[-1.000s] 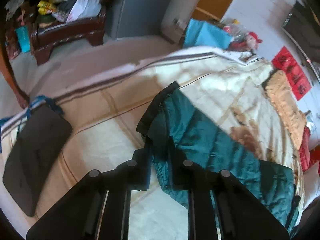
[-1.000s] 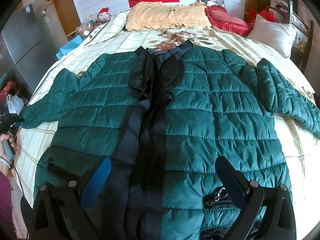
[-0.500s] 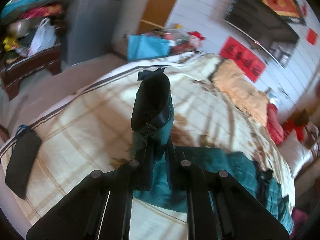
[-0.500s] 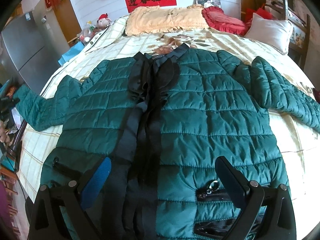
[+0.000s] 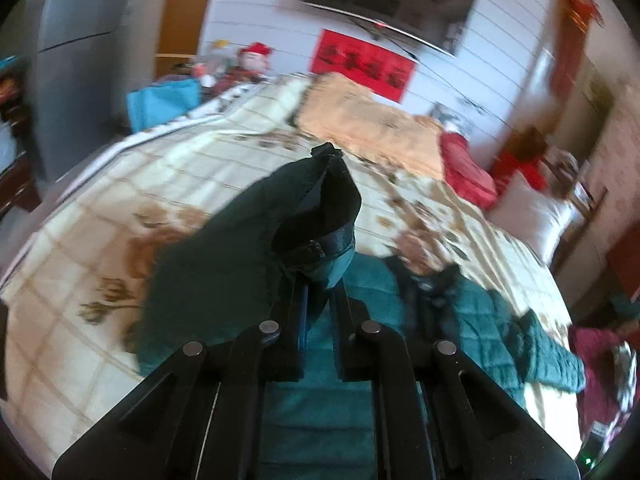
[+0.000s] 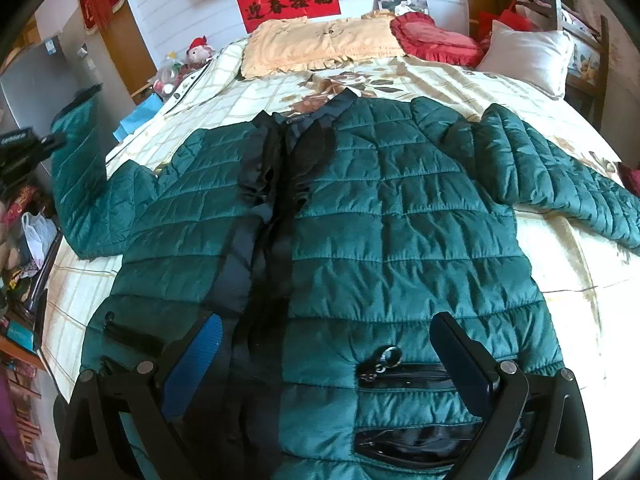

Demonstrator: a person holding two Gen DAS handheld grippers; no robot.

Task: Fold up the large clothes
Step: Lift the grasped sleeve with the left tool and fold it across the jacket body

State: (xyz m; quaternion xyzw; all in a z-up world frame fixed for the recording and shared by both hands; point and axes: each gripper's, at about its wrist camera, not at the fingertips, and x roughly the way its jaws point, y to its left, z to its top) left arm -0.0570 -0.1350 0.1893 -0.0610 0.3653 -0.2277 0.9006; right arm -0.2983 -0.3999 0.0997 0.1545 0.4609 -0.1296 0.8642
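Left tongs (image 5: pixel 318 280) hoist one clenched sleeve (image 5: pixel 256 236) aloft; right tongs (image 6: pixel 328 356) gape over one green jacket (image 6: pixel 400 240) on the bed (image 6: pixel 460 80).

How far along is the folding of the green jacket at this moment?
Early. Done: the green jacket lies spread flat, front up, on the bed. In hand: the left hand-held gripper is shut on the jacket's left sleeve, lifted off the bed, cuff up. The right hand-held gripper hangs open over the hem, holding nothing. Left: the right sleeve lies outstretched, and the body shows no fold yet.
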